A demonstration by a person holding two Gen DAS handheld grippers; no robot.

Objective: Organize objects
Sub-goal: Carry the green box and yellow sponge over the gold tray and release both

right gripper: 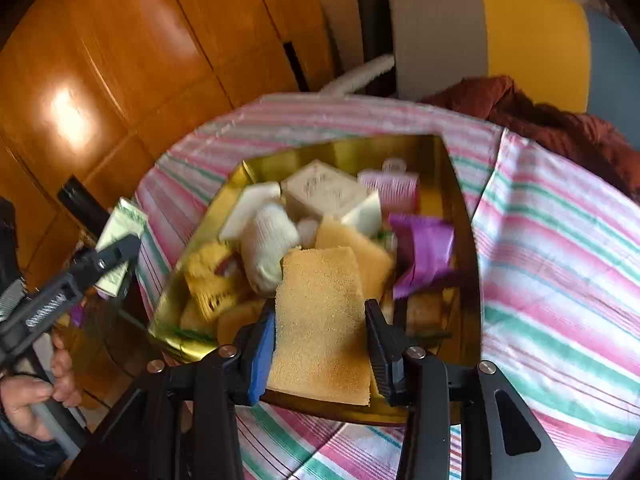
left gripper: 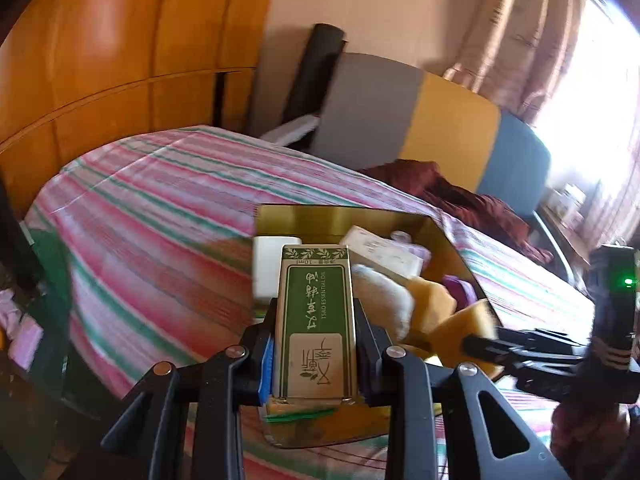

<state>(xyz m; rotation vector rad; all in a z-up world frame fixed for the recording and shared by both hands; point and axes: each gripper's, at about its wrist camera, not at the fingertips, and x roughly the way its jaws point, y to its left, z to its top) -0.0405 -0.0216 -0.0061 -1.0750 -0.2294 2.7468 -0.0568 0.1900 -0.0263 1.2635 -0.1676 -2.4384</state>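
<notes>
Left wrist view: my left gripper (left gripper: pixel 316 344) is clamped on a green-and-tan essential oil box (left gripper: pixel 314 320), both fingers pressed against its long sides, the box lying lengthwise between them with its printed face up. It is held above the near left part of the gold tray (left gripper: pixel 304 212), which rests on the striped bedsheet (left gripper: pixel 160 200). Beyond the box, a white block (left gripper: pixel 266 268) lies in the tray.

Right wrist view: my right gripper (right gripper: pixel 320 344) grips a tan sponge sheet (right gripper: pixel 320 320), the blue-padded finger on its left edge and the black finger on its right edge; the sheet lies over the near part of the tray (right gripper: pixel 460 184). Tray contents, from far to near: a grey soap box (right gripper: pixel 320 192), a pink brush (right gripper: pixel 390 188), a purple wrapper (right gripper: pixel 424 256), a white cloth bundle (right gripper: pixel 268 244), a yellow net scrubber (right gripper: pixel 208 280), all crowded together and touching. At the left edge my left gripper (right gripper: pixel 116 252) shows with the oil box (right gripper: pixel 120 240) in its fingers, outside the tray's left rim in this view.

Background: an orange wooden wardrobe (right gripper: pixel 120 60), a grey-yellow-blue headboard (left gripper: pixel 440 128) and a dark red blanket (left gripper: pixel 460 196)
</notes>
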